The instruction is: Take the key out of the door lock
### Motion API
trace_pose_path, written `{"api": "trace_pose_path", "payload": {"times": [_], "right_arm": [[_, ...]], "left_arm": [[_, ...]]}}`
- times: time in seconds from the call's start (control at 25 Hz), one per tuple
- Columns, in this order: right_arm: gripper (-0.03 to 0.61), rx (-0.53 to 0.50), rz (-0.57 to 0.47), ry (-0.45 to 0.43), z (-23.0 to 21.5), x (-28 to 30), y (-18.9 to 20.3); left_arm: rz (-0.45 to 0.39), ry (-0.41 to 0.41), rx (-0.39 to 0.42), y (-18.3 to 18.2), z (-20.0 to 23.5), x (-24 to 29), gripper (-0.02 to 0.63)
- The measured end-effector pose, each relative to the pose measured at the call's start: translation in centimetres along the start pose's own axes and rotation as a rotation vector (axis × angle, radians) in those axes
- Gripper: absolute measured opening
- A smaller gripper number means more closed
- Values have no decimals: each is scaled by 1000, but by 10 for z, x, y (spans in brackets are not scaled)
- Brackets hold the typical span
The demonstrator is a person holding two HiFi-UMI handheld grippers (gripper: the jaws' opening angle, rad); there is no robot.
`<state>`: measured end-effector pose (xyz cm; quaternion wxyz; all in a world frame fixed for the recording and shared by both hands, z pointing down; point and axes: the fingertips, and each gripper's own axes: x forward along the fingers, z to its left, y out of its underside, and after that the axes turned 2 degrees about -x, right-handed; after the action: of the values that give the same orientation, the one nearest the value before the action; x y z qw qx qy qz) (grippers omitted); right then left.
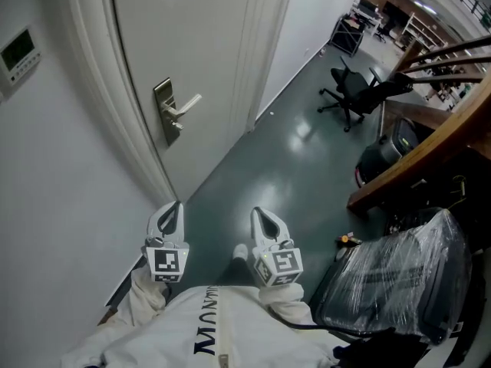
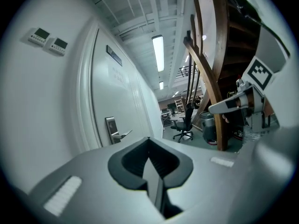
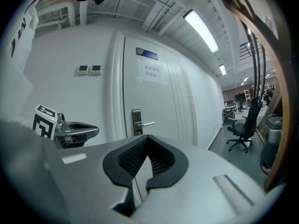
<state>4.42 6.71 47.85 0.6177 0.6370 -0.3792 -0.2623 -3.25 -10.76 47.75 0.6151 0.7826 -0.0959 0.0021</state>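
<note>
Task not begun. Left gripper (image 1: 177, 205), right gripper (image 1: 257, 212) closed, empty, lower centre; lock (image 1: 164, 110) upper left, well apart; key indiscernible.

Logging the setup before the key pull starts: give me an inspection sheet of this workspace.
Surface: dark glossy floor, reflecting ceiling lights.
Job's things: white door closed; lock plate with lever handle; key too small to make out.
Clutter: plastic-wrapped chair; small orange item on the floor beside it.
Grippers: left gripper and right gripper both shut, empty, short of the door.
Cables: nothing seen.
Surroundings: wall control panel, office chair, wooden stair rail.
</note>
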Motion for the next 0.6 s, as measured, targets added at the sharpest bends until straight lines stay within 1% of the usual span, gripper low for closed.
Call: {"api": "trace_pose_path", "payload": {"times": [0.24,0.44,0.6], "right_arm": [[0,23,24,-31,-42,43,-2],[0,37,42,-70,-79,76,-6],[0,44,48,-110,-103,99,-6]], "left_arm": [[32,-12,9,-4,-3,56,0],[56,-39,14,-11,-5,102,0],[81,-75,21,-11,-6,131,0]]}}
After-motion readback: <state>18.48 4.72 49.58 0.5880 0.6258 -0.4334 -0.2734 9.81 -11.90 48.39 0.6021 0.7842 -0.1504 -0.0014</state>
